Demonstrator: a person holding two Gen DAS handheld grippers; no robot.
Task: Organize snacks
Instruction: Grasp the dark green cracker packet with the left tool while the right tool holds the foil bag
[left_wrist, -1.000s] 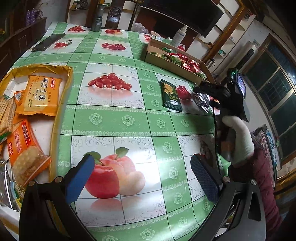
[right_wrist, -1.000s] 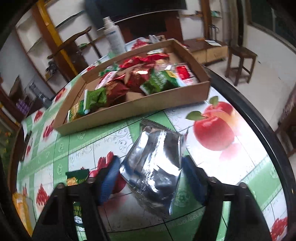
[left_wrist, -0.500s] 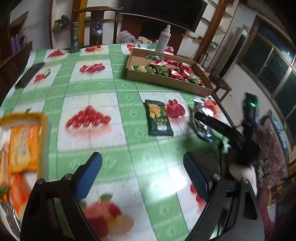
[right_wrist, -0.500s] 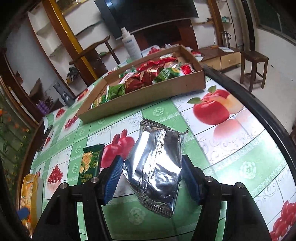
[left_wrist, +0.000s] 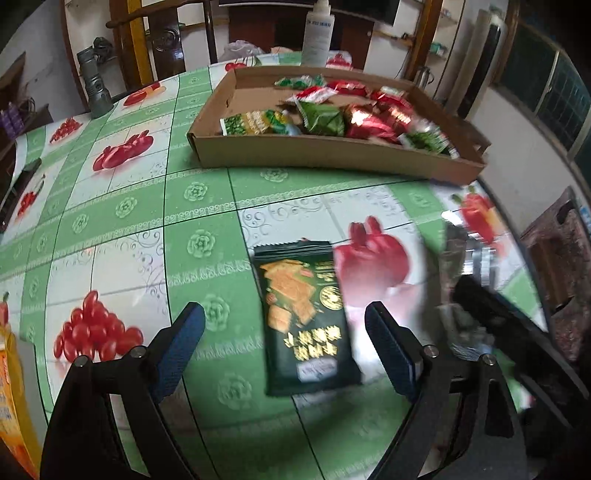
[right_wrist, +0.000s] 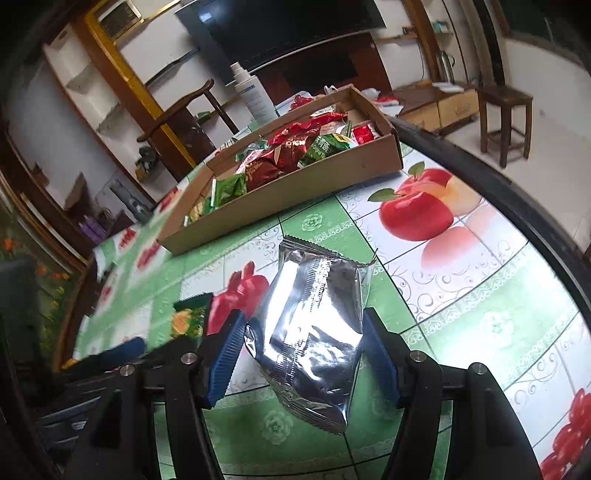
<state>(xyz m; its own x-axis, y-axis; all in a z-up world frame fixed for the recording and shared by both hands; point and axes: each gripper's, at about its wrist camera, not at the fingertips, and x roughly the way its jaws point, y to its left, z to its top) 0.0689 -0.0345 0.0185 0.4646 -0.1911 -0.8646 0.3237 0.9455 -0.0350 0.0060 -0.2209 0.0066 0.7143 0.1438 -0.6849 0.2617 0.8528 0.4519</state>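
Flashlight (left_wrist: 94, 86) only in left view

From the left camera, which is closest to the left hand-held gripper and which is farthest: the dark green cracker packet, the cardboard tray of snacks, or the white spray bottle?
1. Dark green cracker packet: lying flat on the tablecloth between the open fingers of the left hand-held gripper.
2. Brown cardboard tray of snacks: farther back, mid-table.
3. White spray bottle: standing behind the tray, farthest.

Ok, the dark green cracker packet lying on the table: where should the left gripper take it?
Across its long side edges, coming down from above. The dark green packet lies flat, its length running away between the left gripper's open jaws, which have just narrowed without touching it.
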